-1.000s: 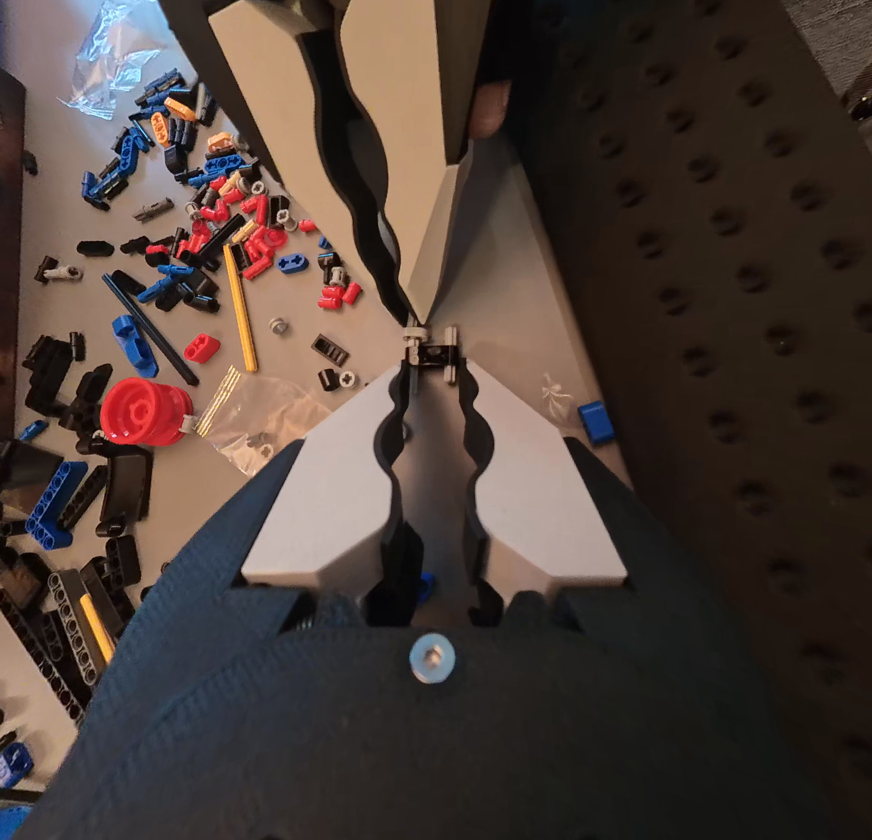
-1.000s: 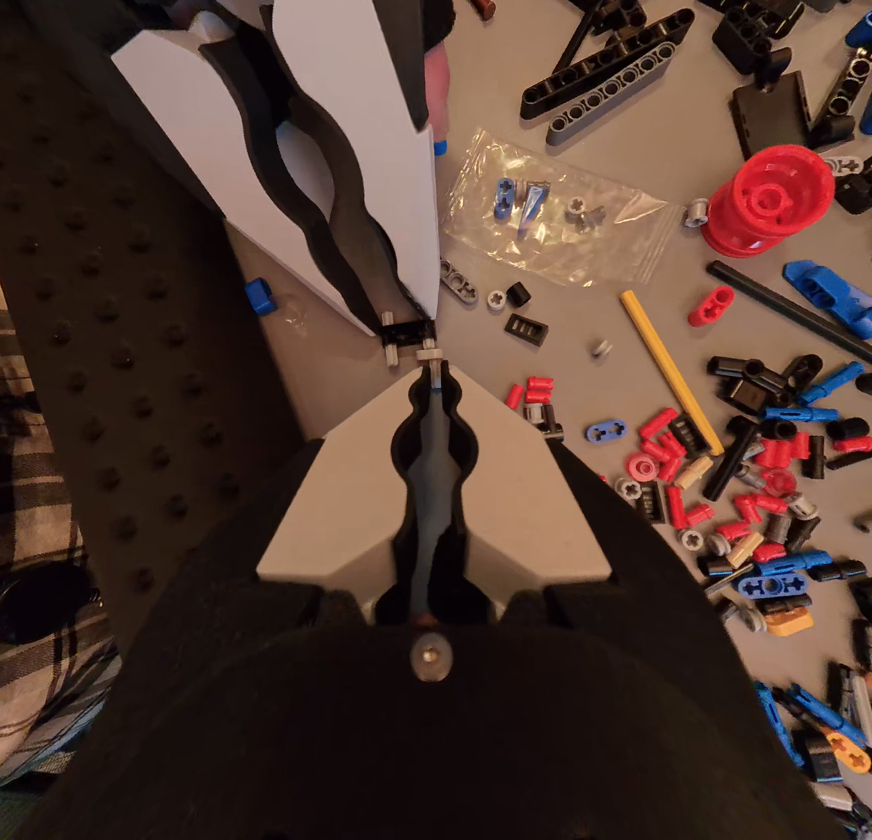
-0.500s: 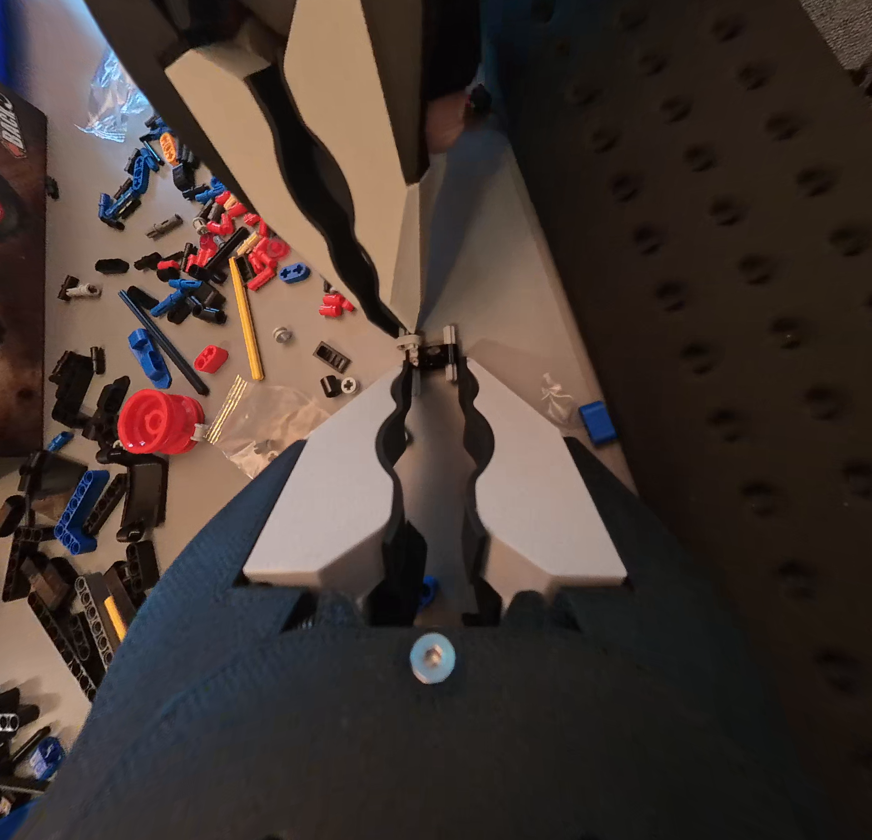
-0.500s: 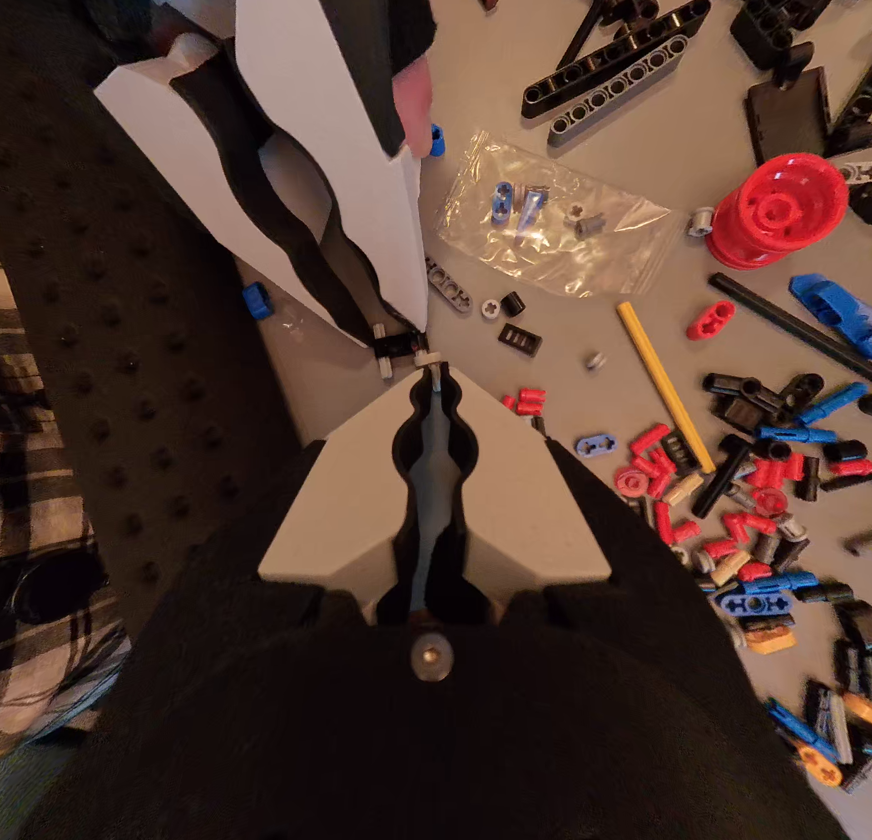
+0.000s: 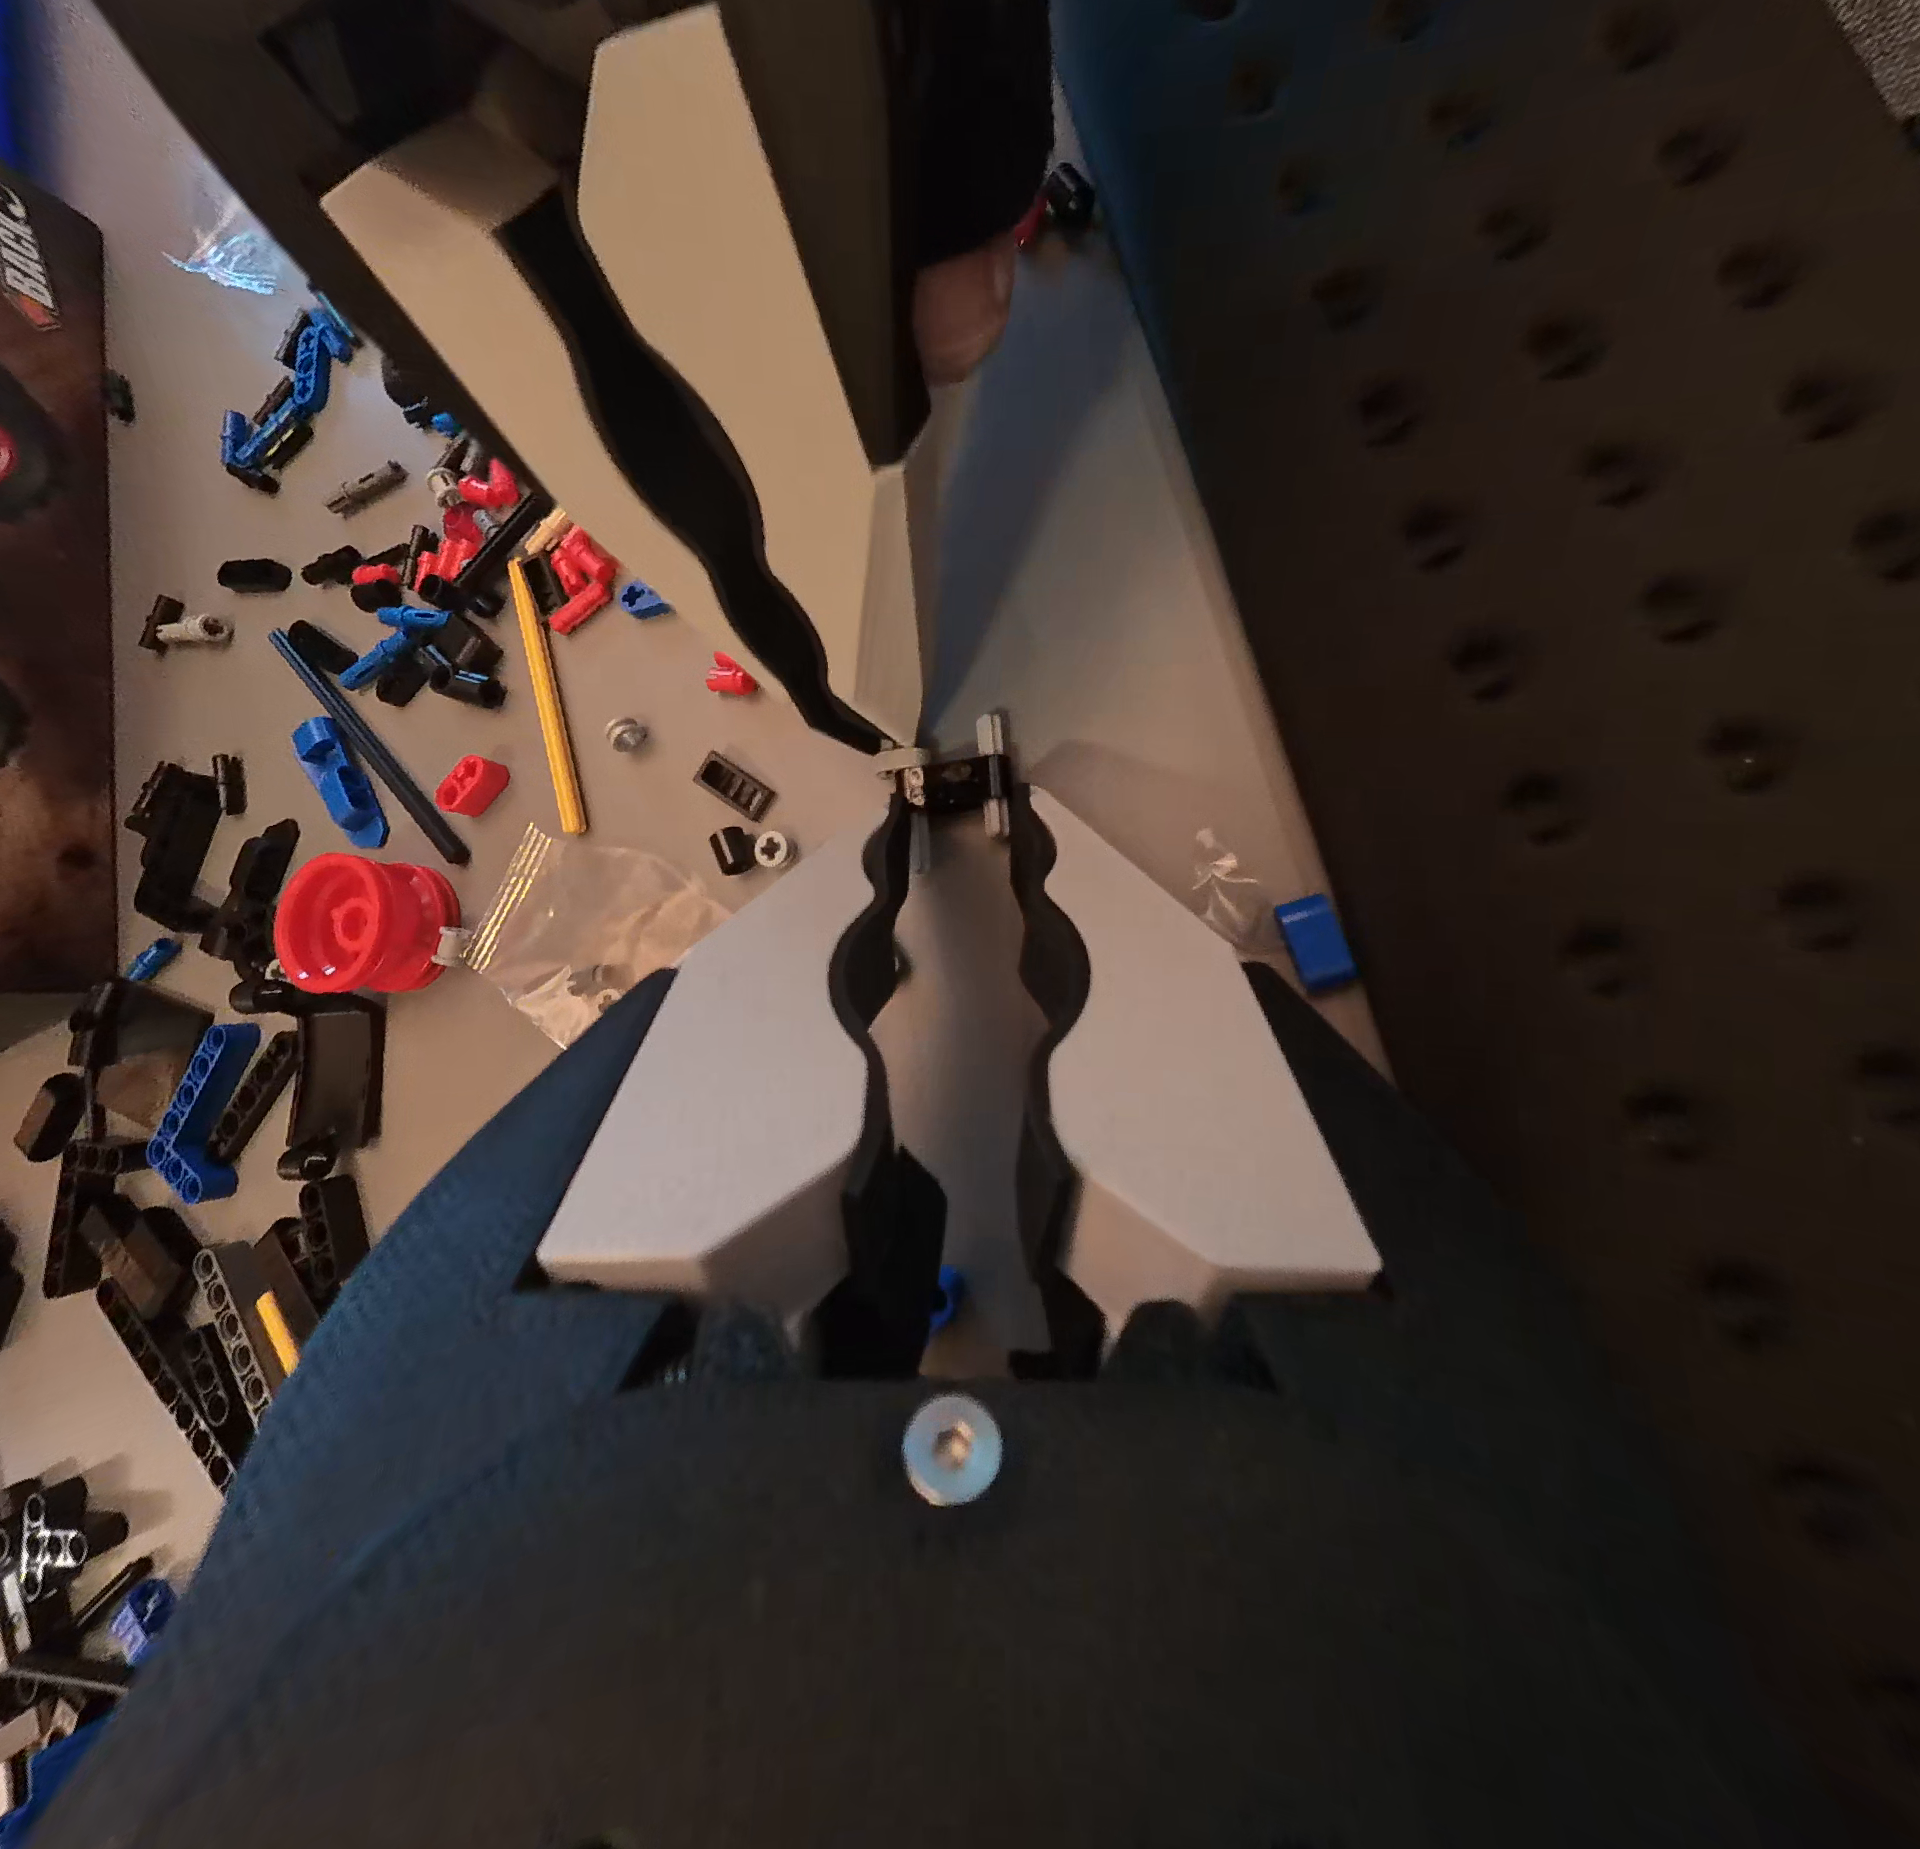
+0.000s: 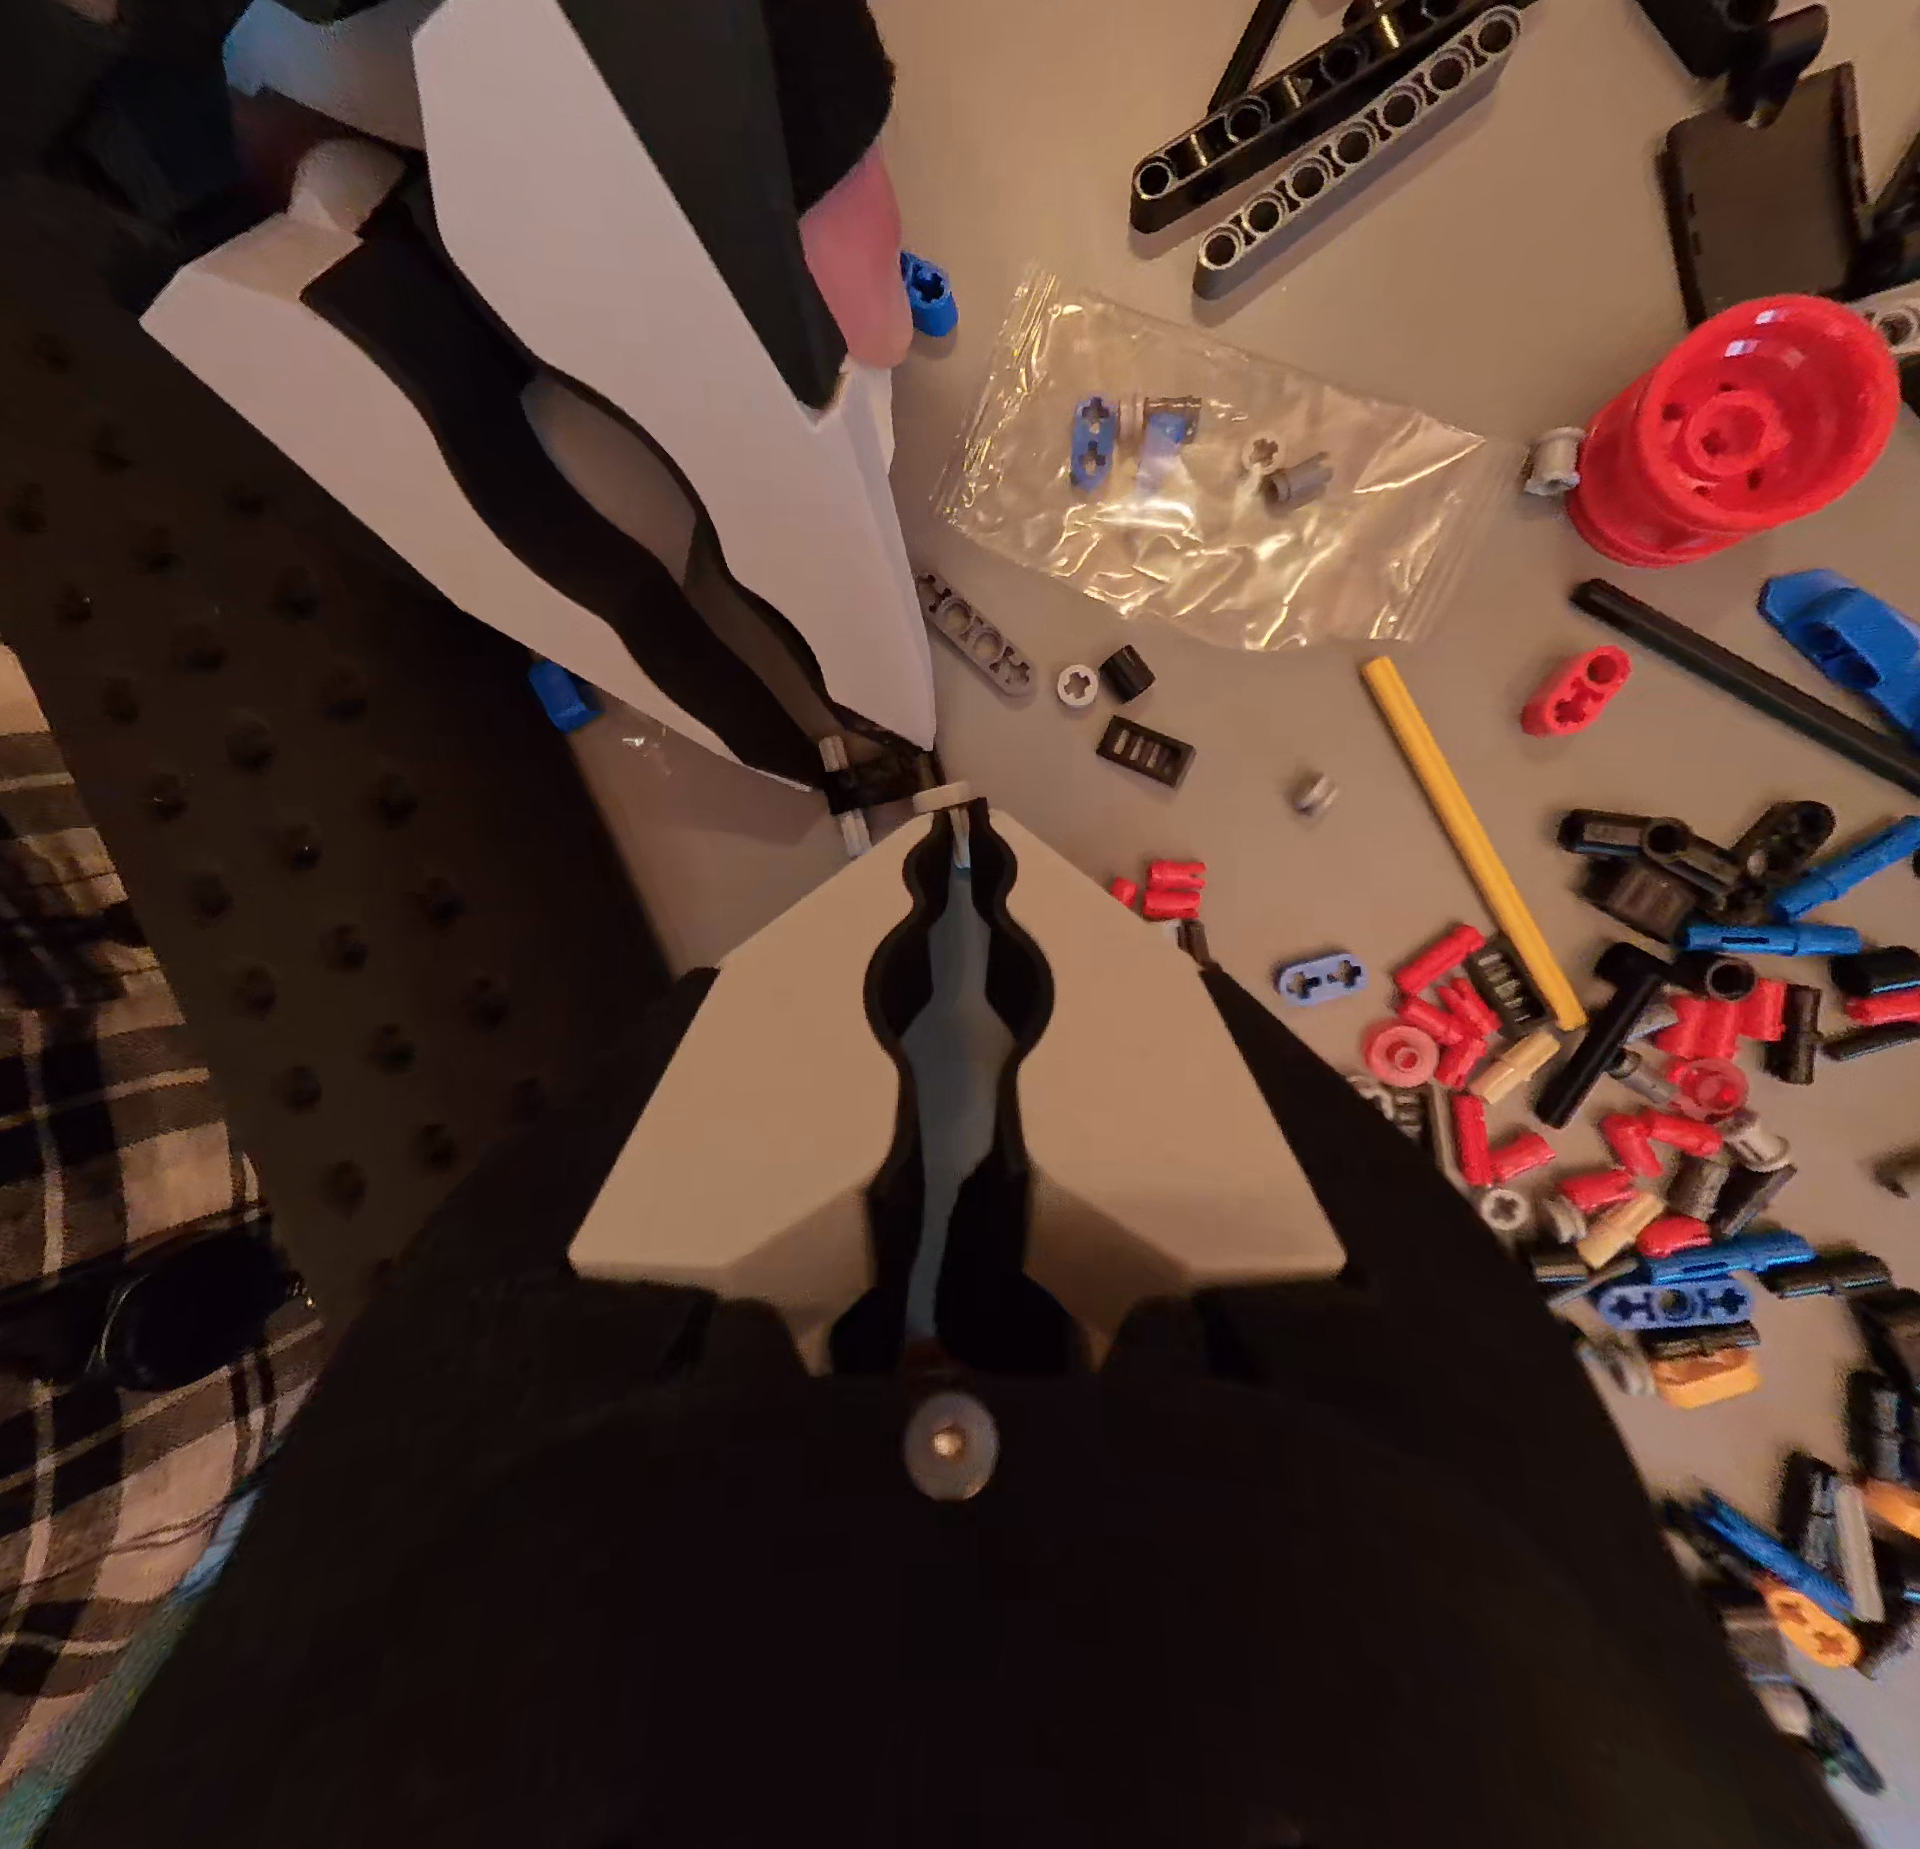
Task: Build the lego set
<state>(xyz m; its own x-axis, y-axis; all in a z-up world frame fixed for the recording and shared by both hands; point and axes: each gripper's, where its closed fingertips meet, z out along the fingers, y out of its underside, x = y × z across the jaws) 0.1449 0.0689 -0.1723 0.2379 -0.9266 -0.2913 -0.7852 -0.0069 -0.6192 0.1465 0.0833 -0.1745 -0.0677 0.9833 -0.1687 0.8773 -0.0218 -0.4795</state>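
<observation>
Across a grey tabletop strewn with loose building pieces, two hand-held grippers meet tip to tip above the surface beside a dark studded mat. From the left wrist view, the left gripper has its jaws drawn in on a small black connector crossed by two pale grey pins, one at each side. Facing it, the right gripper has its jaws pinched nearly together on a thin light grey axle capped by a pale bushing, which touches the end of the black connector. Set back on the table, a red wheel hub lies on its side near a black rod and a blue curved piece. Nearby, a clear plastic bag holds a few small blue and grey parts, and two long beams, one black and one grey, lie side by side beyond it. Closer in, a yellow axle lies beside a heap of red, blue and black pins, with a small black grille tile apart from them. At the mat's edge sits a small blue tile.
</observation>
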